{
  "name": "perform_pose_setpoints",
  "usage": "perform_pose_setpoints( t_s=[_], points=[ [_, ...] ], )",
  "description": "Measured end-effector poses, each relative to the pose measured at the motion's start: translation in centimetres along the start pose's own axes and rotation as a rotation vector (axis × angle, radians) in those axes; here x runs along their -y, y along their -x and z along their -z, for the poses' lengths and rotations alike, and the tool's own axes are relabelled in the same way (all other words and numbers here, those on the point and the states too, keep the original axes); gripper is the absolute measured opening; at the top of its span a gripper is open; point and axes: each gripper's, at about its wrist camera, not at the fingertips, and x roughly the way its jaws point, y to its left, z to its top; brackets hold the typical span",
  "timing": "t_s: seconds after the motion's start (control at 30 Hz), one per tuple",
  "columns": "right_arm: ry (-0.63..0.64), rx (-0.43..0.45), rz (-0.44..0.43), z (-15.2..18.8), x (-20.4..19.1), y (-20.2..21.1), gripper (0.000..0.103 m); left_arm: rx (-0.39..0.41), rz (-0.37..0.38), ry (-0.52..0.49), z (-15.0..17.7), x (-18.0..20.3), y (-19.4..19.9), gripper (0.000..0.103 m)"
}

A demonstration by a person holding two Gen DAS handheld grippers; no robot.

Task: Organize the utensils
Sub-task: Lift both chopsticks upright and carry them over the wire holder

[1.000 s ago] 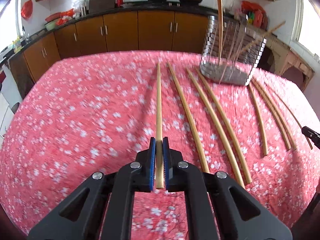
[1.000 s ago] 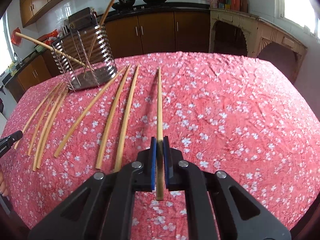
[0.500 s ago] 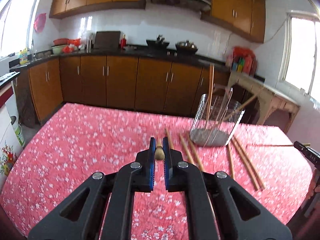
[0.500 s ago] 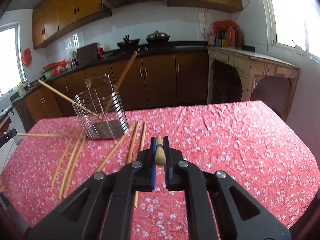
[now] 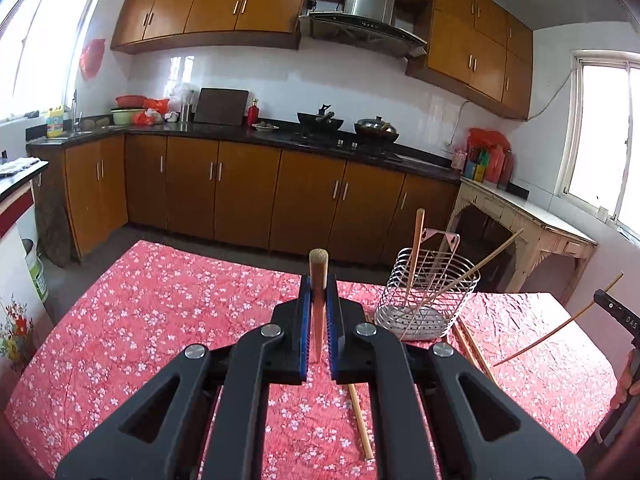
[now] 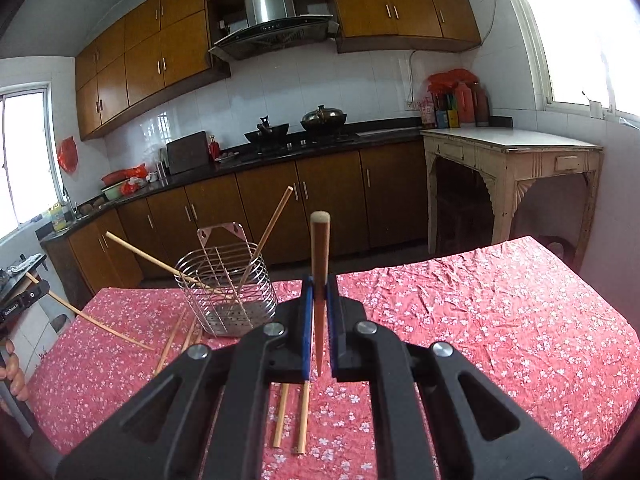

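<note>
My left gripper [image 5: 318, 292] is shut on a wooden chopstick [image 5: 319, 276] that points forward and up, lifted off the table. My right gripper [image 6: 319, 294] is shut on another chopstick [image 6: 320, 256], also raised. A wire utensil holder [image 5: 426, 296] stands on the table to the right of the left gripper; in the right wrist view the holder [image 6: 228, 288] stands to the left. It holds two chopsticks leaning outward. Several loose chopsticks [image 6: 290, 416] lie on the red floral tablecloth [image 5: 160, 320] around the holder.
The other gripper with its raised chopstick [image 5: 560, 324] shows at the right edge of the left wrist view. Kitchen cabinets [image 5: 240, 196] and a counter with pots stand beyond the table. A pale side table [image 6: 512, 160] stands at the right.
Both grippers have lifted and tilted up, each raising its chopstick off the tablecloth. The view now looks level across the kitchen instead of down at the table.
</note>
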Motion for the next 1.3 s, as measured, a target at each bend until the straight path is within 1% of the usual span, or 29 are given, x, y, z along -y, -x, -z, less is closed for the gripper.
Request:
perform_pose_setpoints(
  t_s=[0.23, 0.37, 0.5, 0.6, 0.77, 0.87, 1.0, 1.1, 1.2, 1.3],
  points=[
    [-0.009, 0.001, 0.001, -0.2, 0.0, -0.3, 0.008, 0.008, 0.008, -0.007, -0.2, 0.5, 0.1, 0.007],
    [-0.017, 0.007, -0.013, -0.8, 0.0, -0.4, 0.008, 0.016, 0.015, -0.017, -0.9, 1.0, 0.2, 0.007],
    [-0.034, 0.045, -0.062, -3.2, -0.5, 0.5, 0.008, 0.043, 0.035, -0.022, -2.6, 2.0, 1.0, 0.007],
    [-0.055, 0.079, -0.118, -5.7, -1.1, 1.2, 0.008, 0.07, 0.069, -0.019, -4.4, 3.4, 1.9, 0.007],
    [-0.05, 0.134, -0.173, -9.3, -3.2, 1.6, 0.008, 0.144, 0.126, -0.02, -7.7, 7.1, 3.4, 0.007],
    [-0.038, 0.151, -0.19, -10.8, -4.4, 0.9, 0.008, 0.195, 0.127, -0.013, -9.6, 9.2, 3.4, 0.007],
    [-0.02, 0.161, -0.196, -12.1, -5.7, -0.7, 0.008, 0.286, 0.093, 0.005, -12.1, 11.4, 2.1, 0.007],
    [-0.003, 0.16, -0.194, -12.6, -6.6, -2.4, 0.008, 0.331, 0.047, -0.007, -12.7, 12.3, 0.5, 0.007],
    [-0.004, 0.136, -0.199, -12.4, -7.0, -4.7, 0.008, 0.309, 0.03, -0.001, -12.7, 12.4, -2.4, 0.007],
    [-0.005, 0.083, -0.197, -11.7, -7.0, -7.7, 0.008, 0.277, 0.013, 0.017, -12.2, 12.0, -5.1, 0.007]
  ],
)
